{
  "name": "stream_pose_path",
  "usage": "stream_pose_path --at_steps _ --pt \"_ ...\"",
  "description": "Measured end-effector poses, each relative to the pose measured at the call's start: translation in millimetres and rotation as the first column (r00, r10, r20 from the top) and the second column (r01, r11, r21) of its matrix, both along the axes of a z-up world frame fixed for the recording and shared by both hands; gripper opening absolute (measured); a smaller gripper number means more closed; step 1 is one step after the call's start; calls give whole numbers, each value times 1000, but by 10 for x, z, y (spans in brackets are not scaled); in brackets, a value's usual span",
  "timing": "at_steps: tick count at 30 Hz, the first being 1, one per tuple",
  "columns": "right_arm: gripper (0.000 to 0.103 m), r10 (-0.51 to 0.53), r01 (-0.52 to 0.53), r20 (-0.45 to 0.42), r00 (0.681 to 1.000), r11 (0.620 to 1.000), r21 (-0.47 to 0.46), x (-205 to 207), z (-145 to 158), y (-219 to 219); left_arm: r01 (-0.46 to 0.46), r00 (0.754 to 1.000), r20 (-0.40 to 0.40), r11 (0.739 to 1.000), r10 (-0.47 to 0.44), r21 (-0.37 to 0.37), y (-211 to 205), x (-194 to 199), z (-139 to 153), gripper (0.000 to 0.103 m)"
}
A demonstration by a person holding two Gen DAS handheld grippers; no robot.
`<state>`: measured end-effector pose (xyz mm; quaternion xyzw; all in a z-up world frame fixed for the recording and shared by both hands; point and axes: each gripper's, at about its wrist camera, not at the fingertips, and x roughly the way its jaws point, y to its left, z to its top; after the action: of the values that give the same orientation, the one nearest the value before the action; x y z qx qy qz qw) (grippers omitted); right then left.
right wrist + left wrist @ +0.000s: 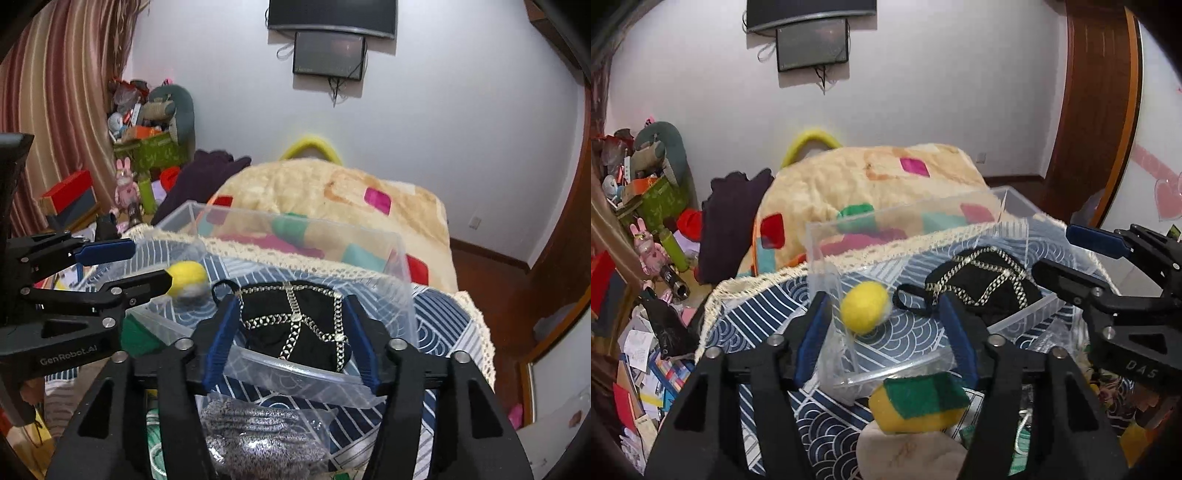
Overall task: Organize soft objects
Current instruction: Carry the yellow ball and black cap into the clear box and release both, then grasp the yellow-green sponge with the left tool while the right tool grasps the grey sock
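- On the table with the blue wave-pattern cloth [820,417], we are seeing a clear plastic box [1015,206] with hard, see-through walls; the cloth is ending in a cream lace edge.
- Inside this box, a round yellow felt ball [865,307] with a fuzzy surface is lying at the left side, and a black fabric piece with gold chain trim [986,280] is lying at the right side.
- We are holding the left gripper [882,332] wide apart and empty; its blue ribbed pads [812,339] are standing at both sides of the ball without touching it.
- Just below the box, a yellow sponge with a rough green scrub layer [919,402] is resting on the cloth.
- We are keeping the right gripper [291,336] wide too, holding nothing, with the black piece showing between its fingers.
- Near the right gripper, a grey knitted item [258,439] with a speckled texture is lying in front of the box.
- Behind the table, a fluffy cream blanket with coloured squares [332,199] is lying in a heap.
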<state>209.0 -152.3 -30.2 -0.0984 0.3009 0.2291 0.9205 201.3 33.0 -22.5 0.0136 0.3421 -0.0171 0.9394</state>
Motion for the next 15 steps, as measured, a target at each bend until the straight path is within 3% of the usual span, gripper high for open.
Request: stream_pose_path --at_steps 8,15 --pt "67 -8 2 86 996 997 71 -222 264 -136 6 993 121 1000 -9 21 -29 -365 272 76" --pt "67 2 -12 104 995 995 97 -416 251 -225 24 993 114 1000 -26 21 -69 -549 144 79"
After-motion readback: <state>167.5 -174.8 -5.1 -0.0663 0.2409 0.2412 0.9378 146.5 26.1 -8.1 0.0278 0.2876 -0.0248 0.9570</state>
